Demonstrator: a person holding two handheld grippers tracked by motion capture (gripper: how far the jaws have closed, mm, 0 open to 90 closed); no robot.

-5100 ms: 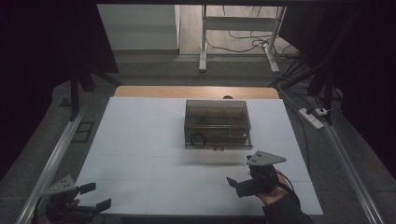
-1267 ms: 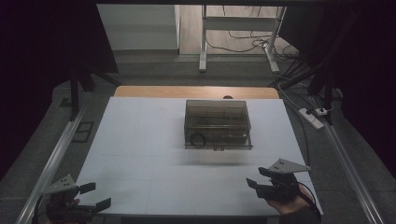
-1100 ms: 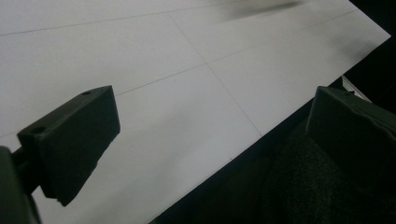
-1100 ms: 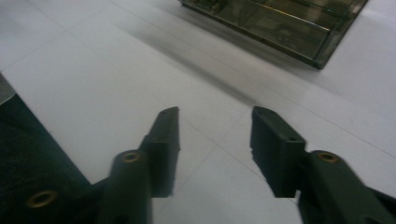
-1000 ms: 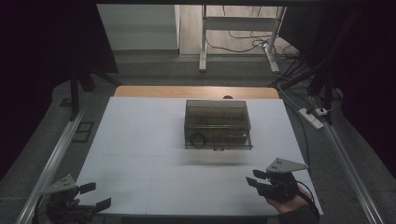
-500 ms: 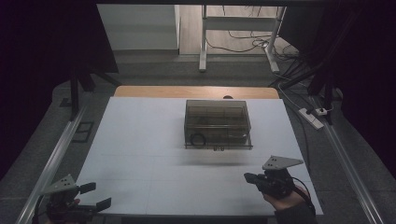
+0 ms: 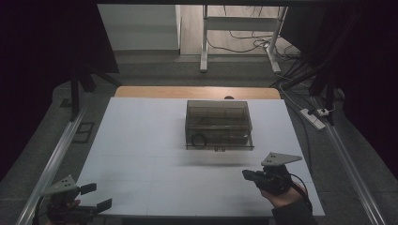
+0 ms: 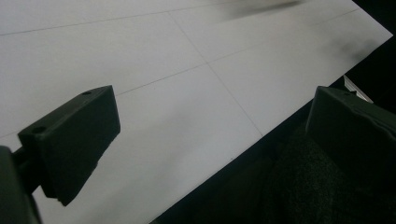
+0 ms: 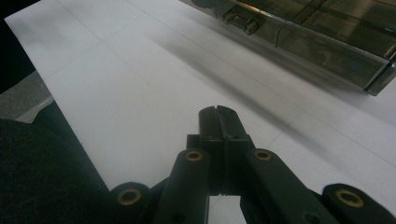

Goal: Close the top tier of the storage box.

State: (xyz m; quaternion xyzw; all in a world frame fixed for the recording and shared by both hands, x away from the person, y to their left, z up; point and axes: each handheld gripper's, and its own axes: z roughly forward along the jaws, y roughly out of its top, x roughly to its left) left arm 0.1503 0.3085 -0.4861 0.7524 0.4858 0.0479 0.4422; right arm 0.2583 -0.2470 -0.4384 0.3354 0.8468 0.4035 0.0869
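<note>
Two tongs, left (image 7: pixel 96 197) wide open, right (image 9: pixel 218 113) closed (empty), box (image 7: pixel 218 125) lengthwise across table.

High view overhead; gripper views low, close (shared white table (image 7: pixel 141 154)).

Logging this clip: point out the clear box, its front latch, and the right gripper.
clear box (image 7: pixel 218 124), high view, on its lid top.
front latch (image 9: pixel 241 19), right gripper view, on the clasp at the box's front edge.
right gripper (image 9: pixel 218 112), right gripper view, at the closed jaw tips.
</note>
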